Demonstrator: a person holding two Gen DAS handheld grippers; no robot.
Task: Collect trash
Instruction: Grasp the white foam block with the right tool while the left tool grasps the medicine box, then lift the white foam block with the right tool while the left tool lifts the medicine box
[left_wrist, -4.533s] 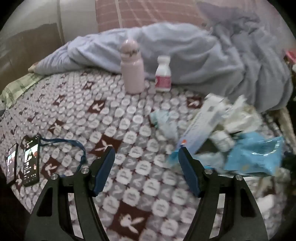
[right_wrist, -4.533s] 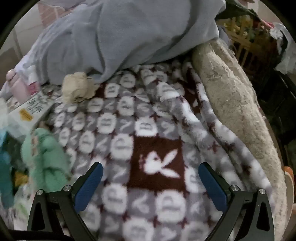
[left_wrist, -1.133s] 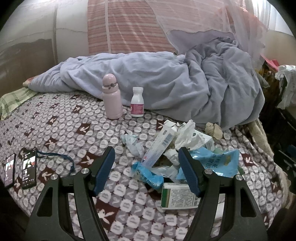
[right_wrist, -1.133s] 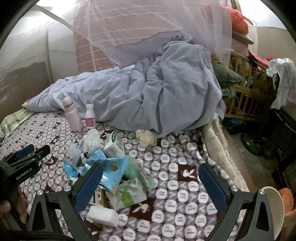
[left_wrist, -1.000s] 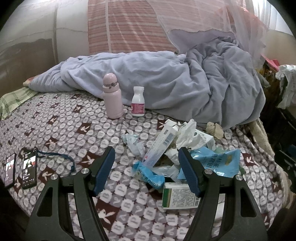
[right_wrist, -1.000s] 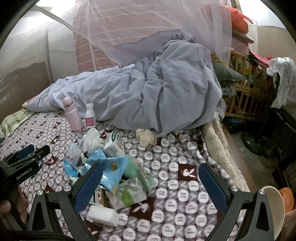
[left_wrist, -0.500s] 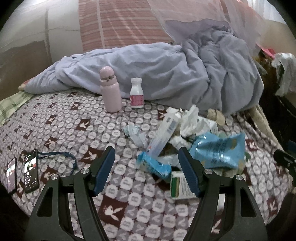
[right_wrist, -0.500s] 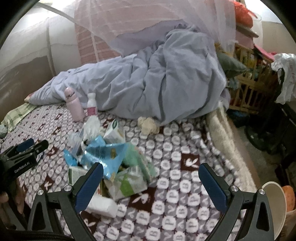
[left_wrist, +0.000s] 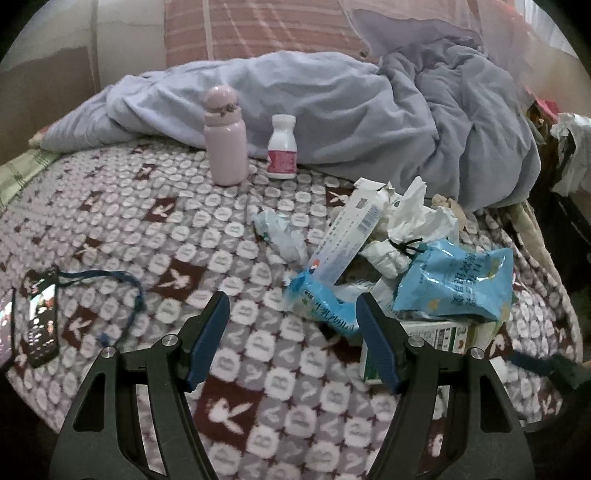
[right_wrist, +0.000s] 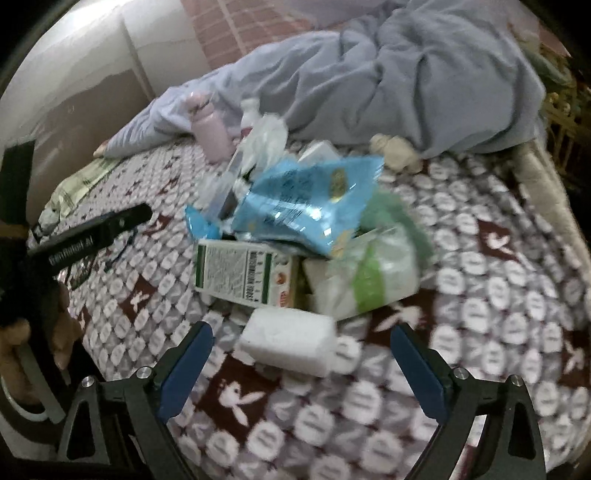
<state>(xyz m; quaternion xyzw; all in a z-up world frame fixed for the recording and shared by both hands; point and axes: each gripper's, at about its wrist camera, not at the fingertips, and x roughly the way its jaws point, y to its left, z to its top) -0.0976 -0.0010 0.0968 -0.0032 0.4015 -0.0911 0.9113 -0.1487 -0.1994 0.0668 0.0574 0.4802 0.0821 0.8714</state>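
Observation:
A heap of trash lies on the patterned blanket (left_wrist: 129, 206). It holds a blue snack bag (left_wrist: 454, 284) (right_wrist: 303, 199), a long white box (left_wrist: 347, 236), crumpled white tissue (left_wrist: 417, 218), a small blue wrapper (left_wrist: 325, 306), a green-and-white carton (right_wrist: 240, 273) (left_wrist: 439, 336), a green-striped pack (right_wrist: 373, 277) and a white block (right_wrist: 291, 339). My left gripper (left_wrist: 291, 339) is open and empty, just left of the heap. My right gripper (right_wrist: 303, 369) is open and empty, with the white block between its fingers' line and the heap.
A pink flask (left_wrist: 225, 147) and a white pill bottle (left_wrist: 282, 147) stand by the lilac duvet (left_wrist: 369, 96). Two phones (left_wrist: 40, 317) with a blue cord lie at the left. A beige wad (right_wrist: 395, 151) lies by the duvet. The bed edge is at the right.
Both grippers have moved down and closer to the trash heap. The right wrist view has swung left, so the heap now fills its middle. Jaws stay open.

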